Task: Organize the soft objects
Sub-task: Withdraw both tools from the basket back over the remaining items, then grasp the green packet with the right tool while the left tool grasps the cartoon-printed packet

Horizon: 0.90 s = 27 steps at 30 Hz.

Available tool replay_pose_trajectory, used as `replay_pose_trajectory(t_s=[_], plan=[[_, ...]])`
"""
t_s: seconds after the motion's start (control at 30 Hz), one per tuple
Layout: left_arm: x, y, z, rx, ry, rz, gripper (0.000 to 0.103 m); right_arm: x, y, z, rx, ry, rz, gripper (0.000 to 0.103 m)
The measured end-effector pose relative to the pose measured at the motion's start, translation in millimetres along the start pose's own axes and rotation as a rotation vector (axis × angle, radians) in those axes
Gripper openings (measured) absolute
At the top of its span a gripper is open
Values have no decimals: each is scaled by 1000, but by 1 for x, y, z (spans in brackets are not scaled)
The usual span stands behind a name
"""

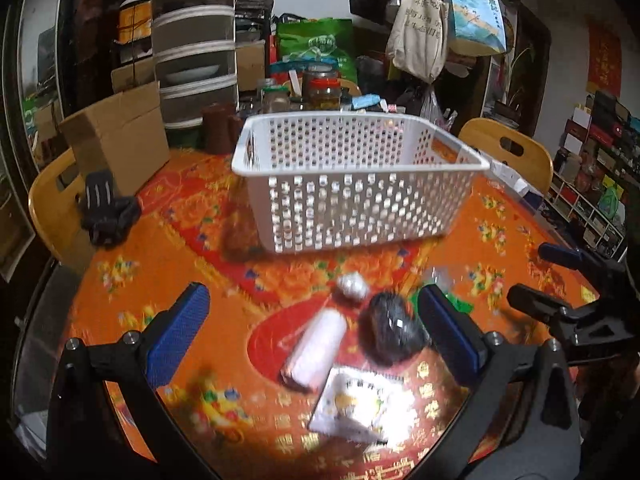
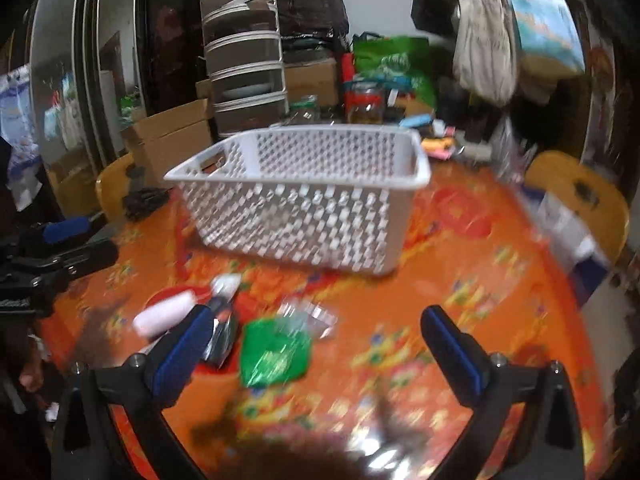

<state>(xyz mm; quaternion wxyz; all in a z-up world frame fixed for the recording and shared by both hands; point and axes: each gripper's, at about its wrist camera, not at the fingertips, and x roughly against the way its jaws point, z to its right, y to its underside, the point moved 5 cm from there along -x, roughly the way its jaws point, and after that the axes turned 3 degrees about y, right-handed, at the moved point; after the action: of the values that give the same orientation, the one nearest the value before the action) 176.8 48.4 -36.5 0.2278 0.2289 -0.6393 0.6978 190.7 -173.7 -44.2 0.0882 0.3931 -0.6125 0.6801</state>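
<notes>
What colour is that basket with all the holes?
White; the basket shows best in the left wrist view.

The left wrist view looks forward and slightly down between its own two blue-padded fingers [image 1: 448,332], from low over the orange patterned tablecloth [image 1: 160,248], facing the white perforated plastic basket [image 1: 352,184] at mid-distance. The right wrist view sits just beside it to the right, aimed much the same way, so the basket [image 2: 304,204] appears shifted left and turned a little. Both views share the basket, the tablecloth [image 2: 460,264], a pale pink roll [image 1: 316,348] [image 2: 164,316] and the cluttered back wall. Each camera catches the other gripper at its frame edge; motion blur makes nearer detail uncertain.
</notes>
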Motion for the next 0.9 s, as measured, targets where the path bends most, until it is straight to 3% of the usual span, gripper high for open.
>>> replay_pose_trajectory(t_s=[0.3, 0.5, 0.7, 0.9], plan=[[-12, 38, 3, 12, 24, -59, 103, -1, 33, -15, 4, -26, -18, 101], [-18, 64, -1, 43, 84, -97, 103, -14, 48, -24, 20, -19, -61, 90], [-26, 80, -4, 68, 116, -121, 103, -28, 53, -33, 49, -32, -102, 83], [-36, 90, 9, 26, 138, -149, 101, -44, 50, -40, 81, -34, -146, 80]])
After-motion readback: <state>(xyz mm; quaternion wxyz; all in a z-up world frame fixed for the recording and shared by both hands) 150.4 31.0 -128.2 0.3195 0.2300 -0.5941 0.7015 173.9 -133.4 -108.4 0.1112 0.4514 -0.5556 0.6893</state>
